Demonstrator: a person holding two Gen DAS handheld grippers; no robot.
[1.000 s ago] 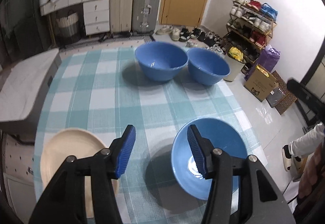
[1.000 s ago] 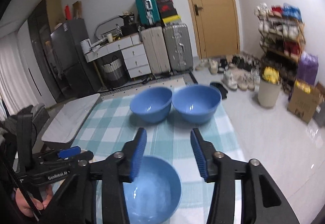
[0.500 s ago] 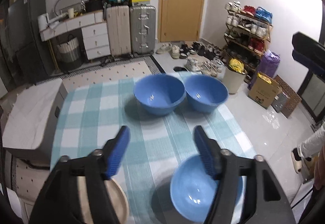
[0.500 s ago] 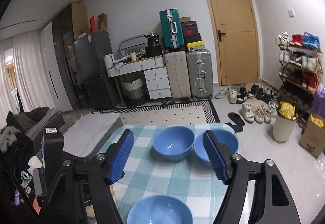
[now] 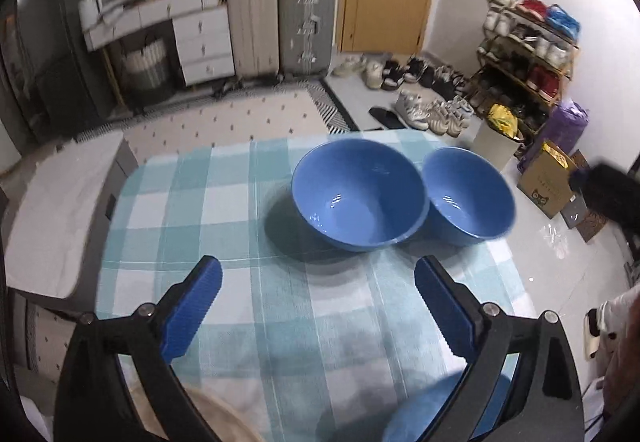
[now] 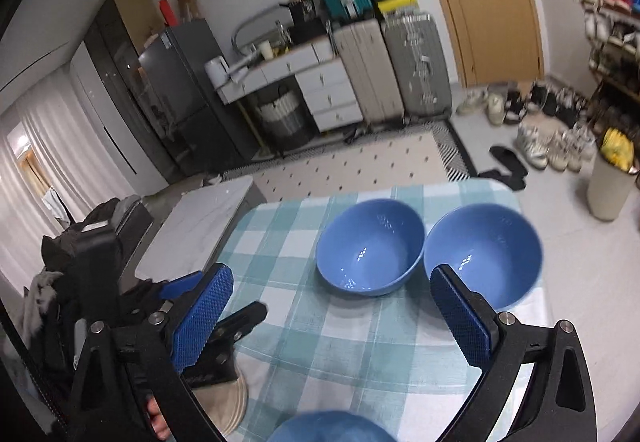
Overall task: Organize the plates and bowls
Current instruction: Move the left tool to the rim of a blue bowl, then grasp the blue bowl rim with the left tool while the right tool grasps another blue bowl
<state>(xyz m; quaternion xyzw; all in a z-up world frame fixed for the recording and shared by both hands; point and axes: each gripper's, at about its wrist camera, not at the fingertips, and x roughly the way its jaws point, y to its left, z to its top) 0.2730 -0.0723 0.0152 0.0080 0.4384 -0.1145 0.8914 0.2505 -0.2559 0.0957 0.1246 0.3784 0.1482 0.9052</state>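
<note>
Two blue bowls stand side by side at the table's far edge: a larger one [image 5: 360, 193] [image 6: 370, 246] and a smaller one to its right [image 5: 468, 195] [image 6: 482, 254]. A third blue bowl [image 5: 440, 414] [image 6: 328, 428] sits at the near edge, partly cut off. A beige plate [image 5: 216, 422] [image 6: 224, 406] lies near left. My left gripper [image 5: 318, 306] is open and empty above the cloth, short of the far bowls; it also shows in the right wrist view [image 6: 180, 302]. My right gripper [image 6: 332, 322] is open and empty.
The table has a teal and white checked cloth [image 5: 224, 201]. A grey-white bench [image 5: 56, 209] stands left of it. Beyond are suitcases [image 5: 280, 21], drawers, a shoe rack [image 5: 524, 53], a bin [image 6: 612, 181] and a cardboard box [image 5: 548, 177].
Both grippers opened wider and tilted down toward the table. The left moved forward, so the near bowl and plate slid to the frame's bottom edge and the far bowls came closer.
</note>
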